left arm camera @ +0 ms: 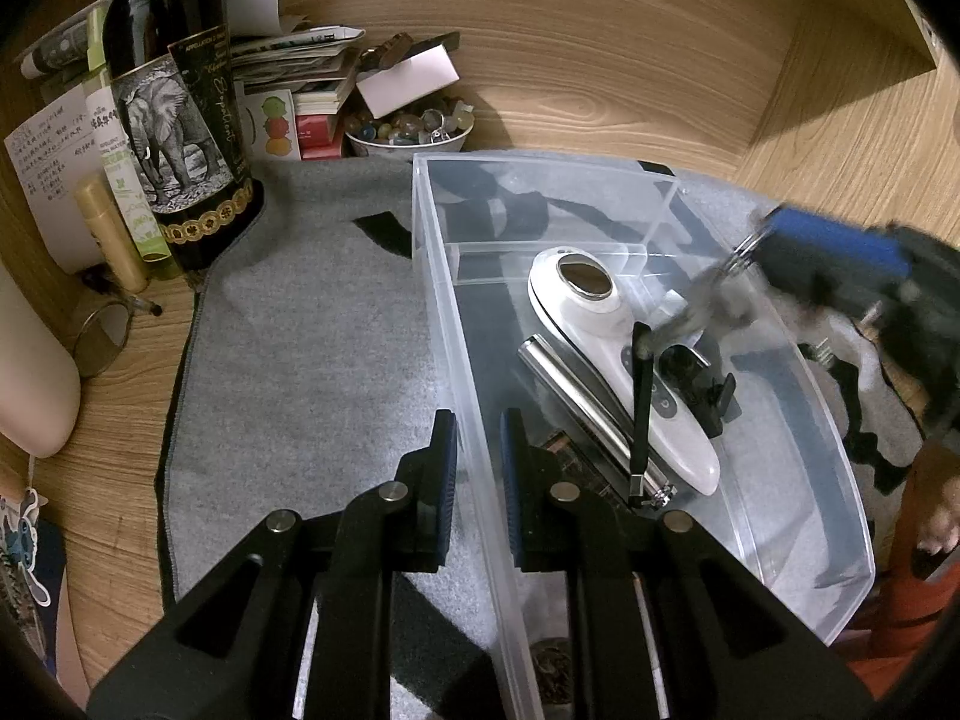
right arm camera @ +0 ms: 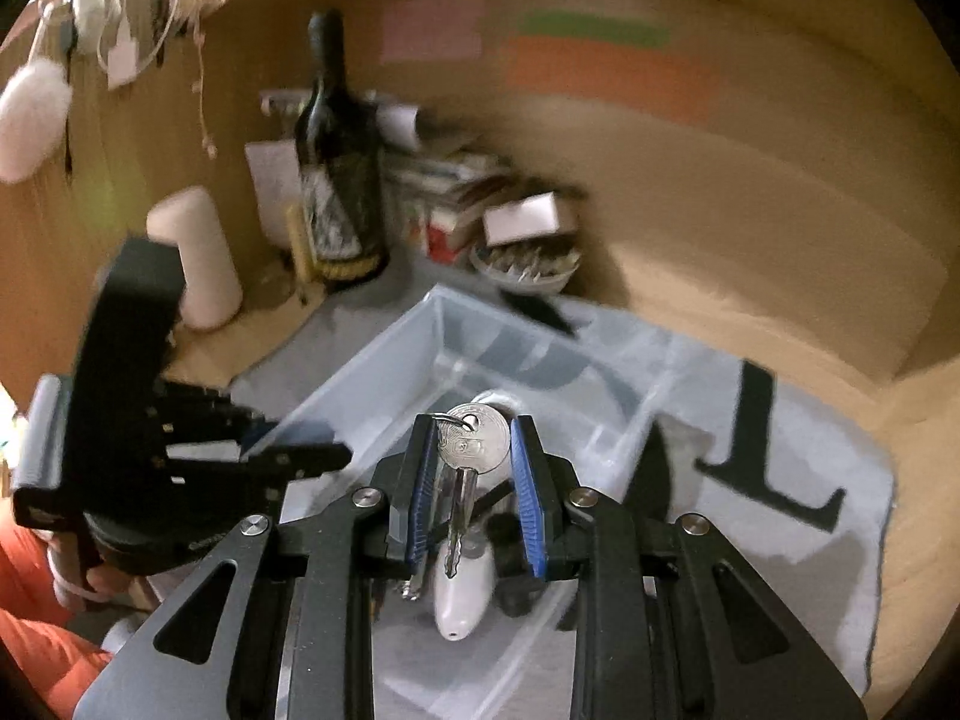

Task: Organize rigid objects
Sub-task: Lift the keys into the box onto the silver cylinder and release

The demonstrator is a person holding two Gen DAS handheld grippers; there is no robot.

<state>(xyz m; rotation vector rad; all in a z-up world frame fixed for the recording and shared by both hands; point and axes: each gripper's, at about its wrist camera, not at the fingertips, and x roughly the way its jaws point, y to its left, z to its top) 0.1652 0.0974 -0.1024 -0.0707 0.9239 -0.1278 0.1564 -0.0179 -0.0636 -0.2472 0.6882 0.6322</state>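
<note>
- Wooden table (left arm camera: 600,60) under a grey mat (left arm camera: 300,330); on the mat stands a clear bin (left arm camera: 456,324).
- Right hand-held gripper (right arm camera: 471,468) is clamped on a key (right arm camera: 474,444), directly above the bin, key shank pointing back toward the wrist.
- Left hand-held gripper (left arm camera: 478,456) straddles the bin's left wall; whether it pinches the wall I cannot tell.
- Judged next: the key drops straight down beside the white device (left arm camera: 606,360).

Massager (left arm camera: 624,360) lies in bin (left arm camera: 456,324), bottle (left arm camera: 180,120) behind-left.
</note>
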